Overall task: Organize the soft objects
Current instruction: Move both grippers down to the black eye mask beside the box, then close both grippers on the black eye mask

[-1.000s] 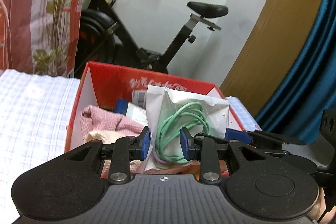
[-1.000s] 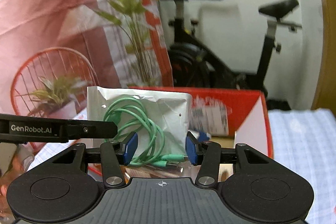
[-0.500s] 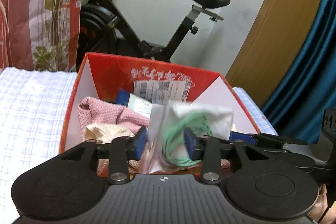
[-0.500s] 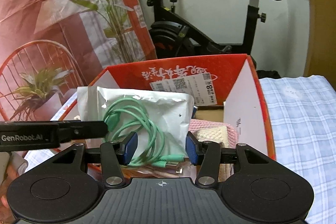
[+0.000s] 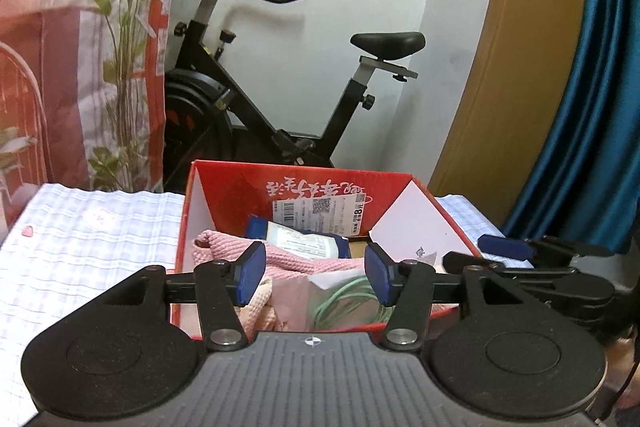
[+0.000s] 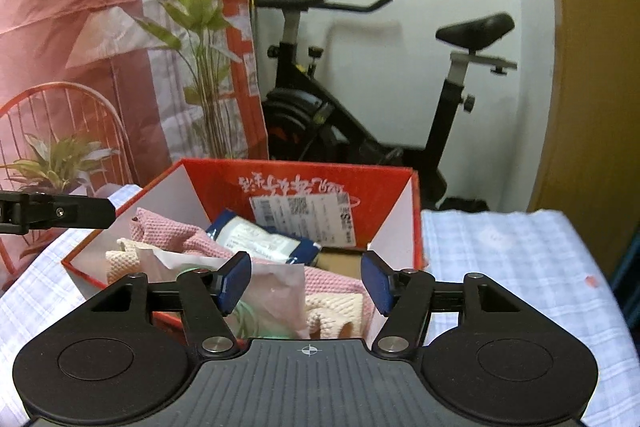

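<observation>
A red cardboard box point(image 5: 224, 187) point(image 6: 400, 183) stands on the checked cloth. Inside lie a pink knitted cloth point(image 5: 292, 255) point(image 6: 168, 231), a cream knitted cloth point(image 6: 332, 307), a blue-edged packet point(image 5: 304, 241) point(image 6: 260, 239) and a clear bag with a green cable point(image 5: 340, 303) point(image 6: 272, 295) at the near end. My left gripper point(image 5: 314, 279) is open and empty just above the bag. My right gripper point(image 6: 304, 281) is open and empty over the box's near edge. The right gripper also shows at the right of the left wrist view point(image 5: 520, 255).
A black exercise bike point(image 5: 280, 107) point(image 6: 360, 115) stands behind the box against a white wall. A pink plant-print curtain point(image 5: 60, 47) hangs at the left. A blue curtain point(image 5: 592, 107) and wooden panel are at the right. The blue checked cloth point(image 5: 80, 247) point(image 6: 520, 267) spreads on both sides.
Both grippers held the bag with the green cable over the box. They opened, the bag dropped into the box's near end, and both pulled back a little.
</observation>
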{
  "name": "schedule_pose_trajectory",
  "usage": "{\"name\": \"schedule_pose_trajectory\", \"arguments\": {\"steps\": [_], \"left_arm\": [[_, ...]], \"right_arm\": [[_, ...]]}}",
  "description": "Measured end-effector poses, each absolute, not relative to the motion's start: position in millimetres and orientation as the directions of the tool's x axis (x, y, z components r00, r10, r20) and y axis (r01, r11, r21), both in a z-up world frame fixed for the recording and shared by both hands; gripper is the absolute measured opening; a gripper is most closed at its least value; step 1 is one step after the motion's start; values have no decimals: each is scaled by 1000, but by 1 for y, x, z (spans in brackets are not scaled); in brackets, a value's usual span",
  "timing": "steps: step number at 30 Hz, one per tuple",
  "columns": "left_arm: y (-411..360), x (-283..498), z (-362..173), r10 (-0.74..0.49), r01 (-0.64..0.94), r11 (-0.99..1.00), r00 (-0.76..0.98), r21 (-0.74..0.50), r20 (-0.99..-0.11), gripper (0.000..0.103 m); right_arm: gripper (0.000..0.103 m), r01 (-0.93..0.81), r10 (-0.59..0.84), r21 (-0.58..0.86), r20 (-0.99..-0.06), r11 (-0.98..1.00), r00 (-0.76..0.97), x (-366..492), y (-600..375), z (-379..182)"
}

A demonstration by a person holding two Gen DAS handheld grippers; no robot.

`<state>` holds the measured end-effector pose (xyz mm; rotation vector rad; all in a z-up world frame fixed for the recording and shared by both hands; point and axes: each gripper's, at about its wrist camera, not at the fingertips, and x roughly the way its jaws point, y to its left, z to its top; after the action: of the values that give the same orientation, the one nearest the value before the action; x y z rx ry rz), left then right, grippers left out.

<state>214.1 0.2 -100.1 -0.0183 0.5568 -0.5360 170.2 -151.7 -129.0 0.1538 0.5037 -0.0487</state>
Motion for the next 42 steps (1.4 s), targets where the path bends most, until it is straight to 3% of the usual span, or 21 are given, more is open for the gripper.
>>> {"name": "schedule_pose_trajectory", "arguments": {"steps": [22,42], "left_arm": [[34,141,-137,-439,439,890,756,-122,-486,57],[52,145,-207,-461,383,886,656,-262,-598,57]], "right_arm": [[57,34,6,94,-396,995,918,89,-124,-143],[58,101,-9,154,-508,983,861,53,-104,-231]]}}
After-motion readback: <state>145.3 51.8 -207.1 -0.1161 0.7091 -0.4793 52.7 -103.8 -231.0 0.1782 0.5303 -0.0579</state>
